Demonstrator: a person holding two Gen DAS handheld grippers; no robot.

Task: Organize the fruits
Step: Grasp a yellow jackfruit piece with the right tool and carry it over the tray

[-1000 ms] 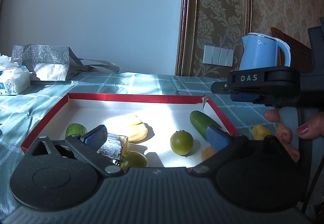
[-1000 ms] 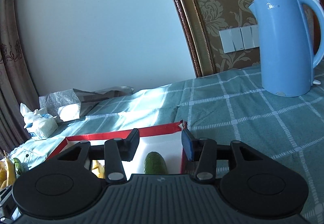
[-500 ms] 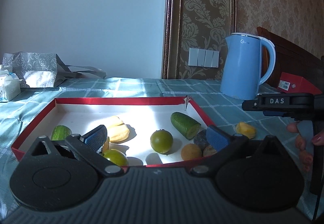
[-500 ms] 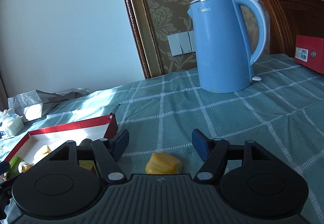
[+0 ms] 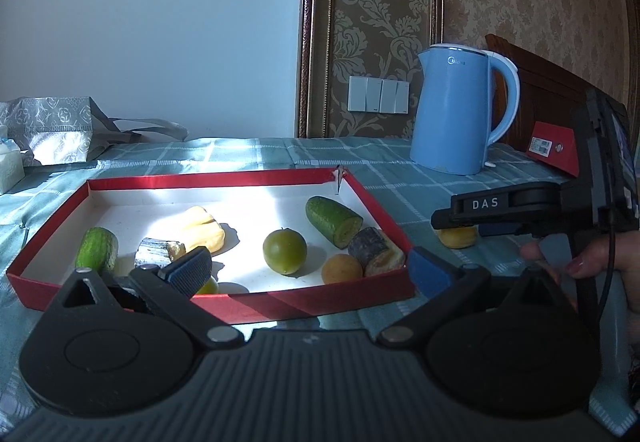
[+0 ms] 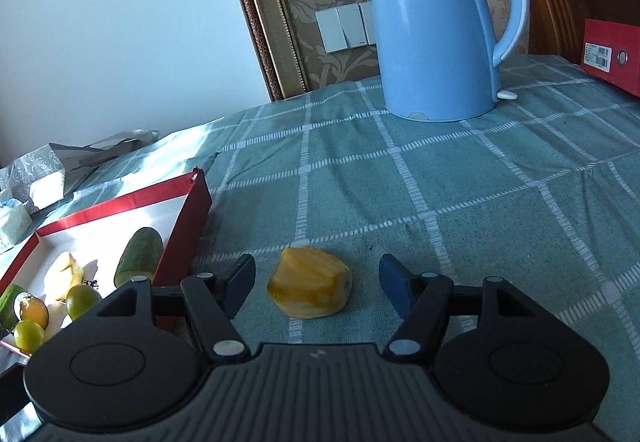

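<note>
The right gripper (image 6: 316, 280) stands with its jaws apart around a yellow fruit piece (image 6: 310, 288) that lies on the cloth (image 6: 480, 202). The piece sits between the two pads, a gap showing on each side, so nothing presses on it yet. It is the only fruit seen outside the tray (image 6: 196, 210), which lies just to the left of the left jaw.

The left gripper (image 5: 308, 274) also has its jaws wide and holds nothing. It hangs at the near wall of the tray (image 5: 312, 302), and the tray's contents lie ahead of the jaws: two cucumber pieces (image 5: 334, 220), one toward the right jaw's side and one far to the left, a green plum (image 5: 285, 251) about midway, an orange fruit (image 5: 342, 269) and a dark cane piece (image 5: 376, 252) nearer the right jaw, a pale yellow piece (image 5: 202, 228) and a silvery cane piece (image 5: 158, 252) beyond the left jaw. Another small green fruit (image 5: 208, 286) peeps out just behind the left pad.

As a judgement, the sorting looks nearly done: most items are already in the tray, and the piece between the right jaws seems the last to go. What remains is to close on it, lift it over the red wall and set it on a bare patch inside. It looks soft, so a gentle squeeze should serve. The kettle (image 6: 436, 22) stands well ahead, clear of the work.
</note>
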